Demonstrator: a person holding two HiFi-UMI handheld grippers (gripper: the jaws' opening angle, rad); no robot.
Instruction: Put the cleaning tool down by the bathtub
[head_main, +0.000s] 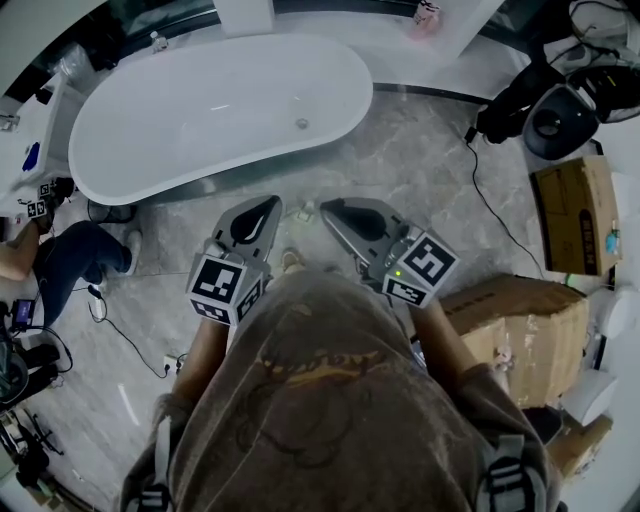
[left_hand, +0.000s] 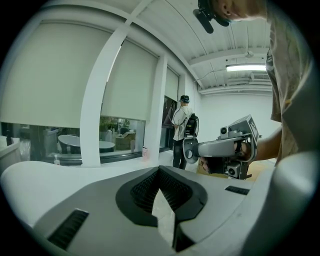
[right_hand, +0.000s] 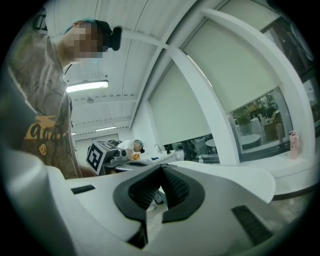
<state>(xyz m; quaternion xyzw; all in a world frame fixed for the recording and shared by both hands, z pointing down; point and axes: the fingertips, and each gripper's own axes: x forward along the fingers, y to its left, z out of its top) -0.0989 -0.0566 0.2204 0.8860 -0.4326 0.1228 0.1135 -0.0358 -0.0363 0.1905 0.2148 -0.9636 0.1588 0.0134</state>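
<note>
Both claws are closed and empty. Left gripper (head_main: 270, 204): in its own view the pads meet at the tip, and only floor shows through the slot below them. Right gripper (head_main: 326, 208): same, tips together, nothing between. Both sit close to the wearer's chest and point far, toward the bathtub (head_main: 220, 110). Their tips are near each other but apart.

The cleaning tool is in neither claw. A small pale object (head_main: 300, 212) lies on the floor between the two tips, just near of the tub's side. It may be the tool, but it's too small to confirm. If it is, placement looks done and what's left is backing off.

Doing that well, as a judgement:
- Keep the claws shut and pull straight back to the near side, with no sweep across the object.
- If that isn't the tool, it has to be found first. Nothing else in view looks like one.

Surface: grey marbled floor (head_main: 420, 170), hard, flat and glossy, so a light item would likely skid if nudged. A black cable (head_main: 495, 215) runs across it right of the grippers and is a snag risk.

Room: the white freestanding tub is far left and empty, with its drain (head_main: 302, 124) toward its right end. A pink bottle (head_main: 427, 15) stands on the far ledge (head_main: 385, 42). Cardboard boxes (head_main: 520, 320) are near right. A seated person (head_main: 70, 262) is at the left by the tub's end.
</note>
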